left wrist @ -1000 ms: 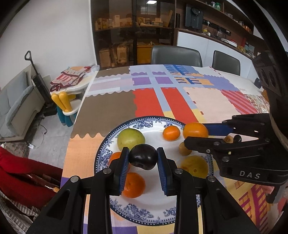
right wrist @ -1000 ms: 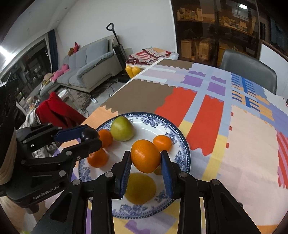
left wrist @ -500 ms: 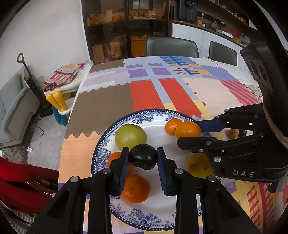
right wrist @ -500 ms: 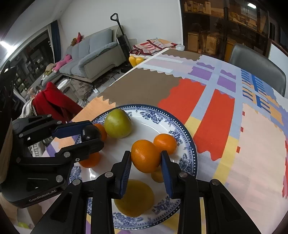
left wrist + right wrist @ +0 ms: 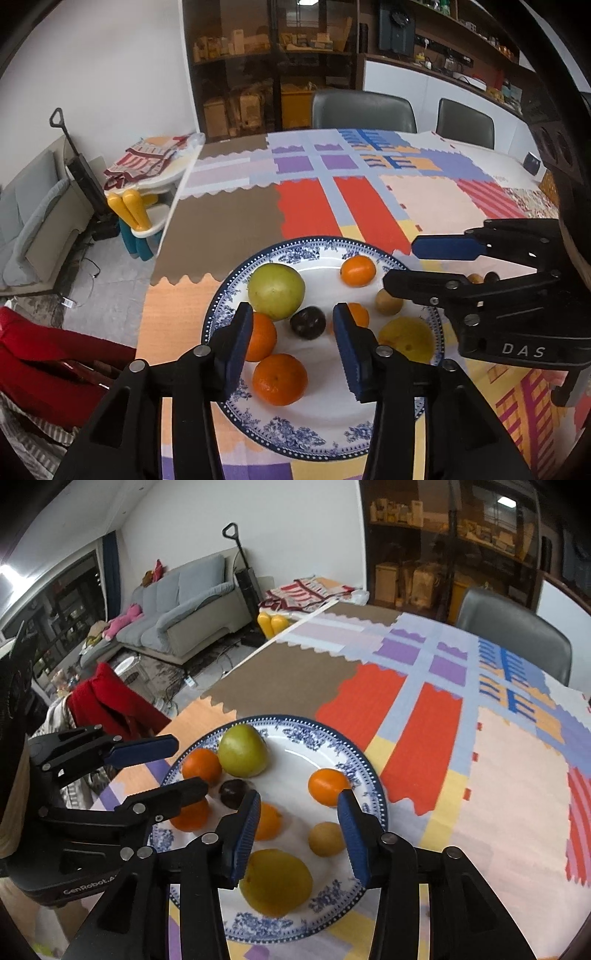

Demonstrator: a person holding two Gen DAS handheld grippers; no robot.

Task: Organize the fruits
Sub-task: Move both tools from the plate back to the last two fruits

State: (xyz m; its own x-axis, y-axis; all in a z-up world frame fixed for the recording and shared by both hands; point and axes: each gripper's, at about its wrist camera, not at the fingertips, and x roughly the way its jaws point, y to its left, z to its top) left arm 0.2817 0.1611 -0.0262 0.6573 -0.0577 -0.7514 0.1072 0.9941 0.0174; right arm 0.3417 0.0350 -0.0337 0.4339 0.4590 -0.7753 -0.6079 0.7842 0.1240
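Both grippers stood with jaws apart, holding nothing, above the blue-and-white patterned china plate (image 5: pixel 284 432). The left gripper (image 5: pixel 291 332) straddled the dark purple plum (image 5: pixel 307 322) resting on the plate; the right gripper (image 5: pixel 297 823) hovered beside the round orange mandarin (image 5: pixel 269 821). Release appeared complete. Two small fruits (image 5: pixel 482 277) lay off-plate on the table (image 5: pixel 221 225), so the next move likely called for reaching there.

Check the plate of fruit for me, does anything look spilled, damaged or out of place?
Nothing stands out. The fruits, including the dark plum and the green apple, all lie inside the blue-rimmed plate, none spilled. Two small fruits sit on the tablecloth beyond the plate. Both the left gripper and the right gripper are open.
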